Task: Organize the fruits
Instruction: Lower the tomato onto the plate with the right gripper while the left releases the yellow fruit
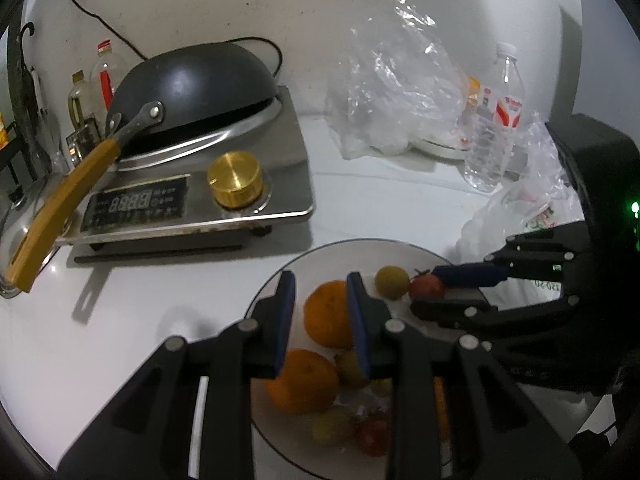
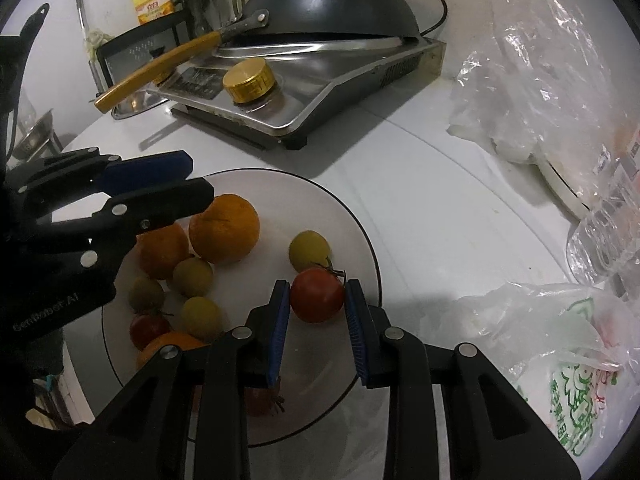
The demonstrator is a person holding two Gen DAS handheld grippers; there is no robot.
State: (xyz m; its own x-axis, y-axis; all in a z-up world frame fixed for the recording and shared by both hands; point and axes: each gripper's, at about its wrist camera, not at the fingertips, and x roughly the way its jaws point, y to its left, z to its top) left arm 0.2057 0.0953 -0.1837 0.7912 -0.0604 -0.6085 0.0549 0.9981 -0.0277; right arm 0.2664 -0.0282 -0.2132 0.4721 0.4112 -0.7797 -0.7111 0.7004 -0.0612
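Over plate (image 2: 360,232), both tongs nearly closed; right tongs (image 2: 318,300) flank tomato (image 2: 317,295).

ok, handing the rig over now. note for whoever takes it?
Left gripper: shut, empty, over the oranges.
Right gripper: shut on a tomato near the plate rim; can't tell if it is lifted.
Done: oranges, green fruits and another tomato are on the plate.
Left: place the held tomato. Check the bags; no fruit visible inside.
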